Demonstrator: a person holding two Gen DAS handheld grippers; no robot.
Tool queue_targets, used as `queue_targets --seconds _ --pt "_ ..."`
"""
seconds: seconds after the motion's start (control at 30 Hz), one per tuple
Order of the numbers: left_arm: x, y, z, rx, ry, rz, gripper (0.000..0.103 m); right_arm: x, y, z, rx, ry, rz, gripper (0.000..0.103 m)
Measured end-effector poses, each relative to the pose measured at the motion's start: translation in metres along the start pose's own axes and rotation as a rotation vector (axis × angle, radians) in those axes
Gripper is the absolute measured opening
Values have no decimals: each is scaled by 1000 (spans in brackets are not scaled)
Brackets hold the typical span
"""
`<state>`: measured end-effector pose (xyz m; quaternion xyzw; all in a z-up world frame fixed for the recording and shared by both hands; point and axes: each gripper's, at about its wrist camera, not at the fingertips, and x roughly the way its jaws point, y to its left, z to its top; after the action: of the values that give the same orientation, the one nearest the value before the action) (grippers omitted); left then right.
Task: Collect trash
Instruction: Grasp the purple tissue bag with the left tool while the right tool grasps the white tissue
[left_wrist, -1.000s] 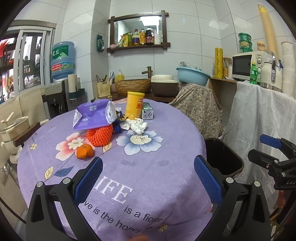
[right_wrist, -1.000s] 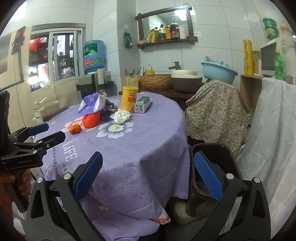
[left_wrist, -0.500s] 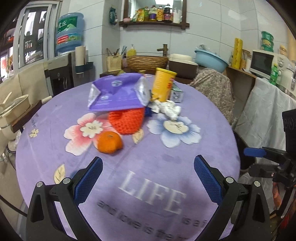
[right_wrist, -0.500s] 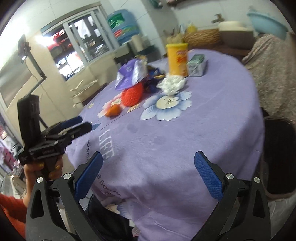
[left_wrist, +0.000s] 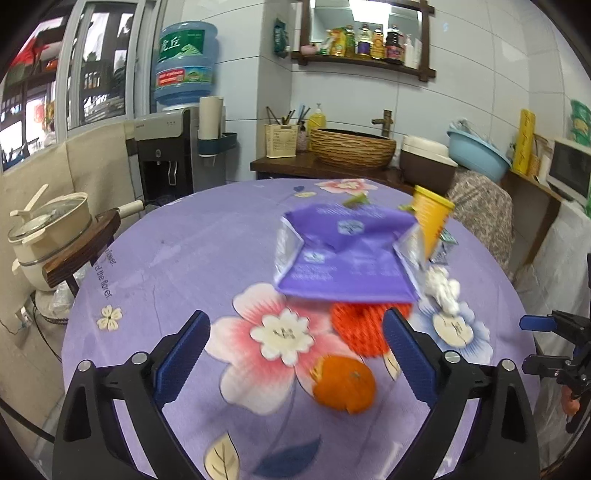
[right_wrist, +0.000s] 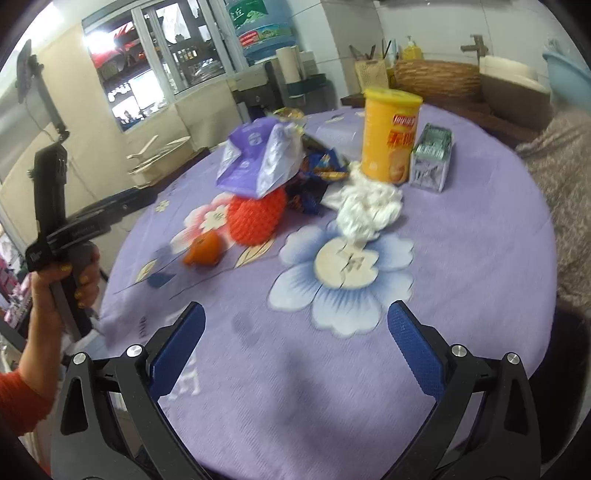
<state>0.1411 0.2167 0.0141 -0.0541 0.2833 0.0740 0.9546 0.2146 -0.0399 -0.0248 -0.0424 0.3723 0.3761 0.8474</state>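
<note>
Trash lies on a round table with a purple cloth (left_wrist: 177, 258): a purple bag (left_wrist: 347, 254) resting on a red foam net (left_wrist: 364, 328), an orange peel (left_wrist: 343, 384), crumpled white tissue (right_wrist: 369, 206), a yellow chip can (right_wrist: 391, 136), a green carton (right_wrist: 432, 158) and blue wrappers (right_wrist: 321, 173). My left gripper (left_wrist: 295, 358) is open and empty, low over the table just before the peel and net. My right gripper (right_wrist: 295, 343) is open and empty over the table's near part, short of the tissue.
A stool with a white pot (left_wrist: 48, 229) stands left of the table. A water dispenser (left_wrist: 173, 147) and a counter with a woven basket (left_wrist: 351, 147) stand behind. A draped chair (left_wrist: 480, 206) is at the far right.
Both grippers have moved in over the table toward the trash pile. Both stay open. The black bin beside the table has dropped out of view.
</note>
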Motion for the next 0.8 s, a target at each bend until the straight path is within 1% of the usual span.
queue_targets --seconds 0.07,0.1,0.17,0.23,0.3,0.4,0.5,0.57,0.6,0.63,0.67,0.7,0.73,0.8 --pt "11 11 8 -39 15 -7 82 7 -3 10 -20 1 -38 96" --pt "16 17 11 -57 24 -11 78 12 -5 17 -27 5 -51 92" --pt "26 24 15 -78 38 -14 75 25 -7 26 -50 35 -65 88" --pt "35 28 17 -80 53 -3 74 43 -10 34 -72 75 -98 85" --pt "42 33 18 -92 70 7 72 58 -13 38 -83 112 -103 81" --pt "51 37 21 -120 88 -22 71 77 -10 46 -118 141 -141 78" --pt "55 32 25 -89 88 -33 71 92 -6 50 -158 158 -178 76" --pt "61 28 28 -61 88 -25 71 100 -8 52 -155 171 -211 74" --pt "65 28 30 -56 90 -27 71 103 -10 52 -147 182 -218 70" --pt "69 28 32 -57 93 -40 71 106 -11 51 -147 192 -233 62" --pt "73 29 34 -64 95 -62 71 107 -12 51 -155 195 -253 58" --pt "77 30 36 -66 98 -86 71 107 -14 51 -166 193 -274 48" --pt "82 30 39 -63 105 -108 71 106 -15 52 -169 192 -273 41" --pt "95 26 42 -40 133 -127 71 105 -19 53 -158 194 -257 34"
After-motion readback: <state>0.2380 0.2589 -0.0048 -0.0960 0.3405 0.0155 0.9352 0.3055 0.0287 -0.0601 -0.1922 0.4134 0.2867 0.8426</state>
